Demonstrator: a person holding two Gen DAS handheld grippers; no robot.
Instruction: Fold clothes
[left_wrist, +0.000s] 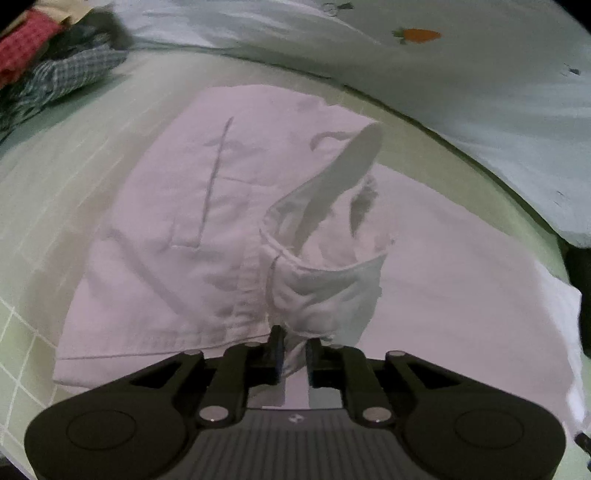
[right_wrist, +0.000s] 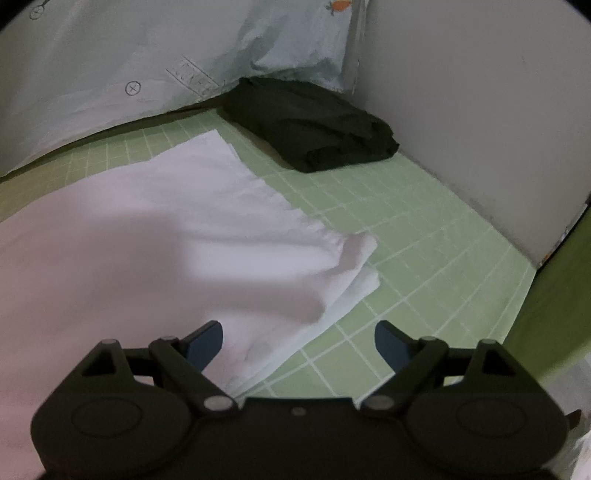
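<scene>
Left tongs (left_wrist: 294, 354) on white garment's (left_wrist: 207, 206) waistband.

Surface: we see a pale green sheet (right_wrist: 424, 236) with a white grid, covering the bed | Far edge: a light bedcover (left_wrist: 480, 96) printed with an orange carrot (left_wrist: 421, 35) lies bunched along it | Right edge: a plain grey-white wall (right_wrist: 480, 110) | Light: dim and soft
</scene>
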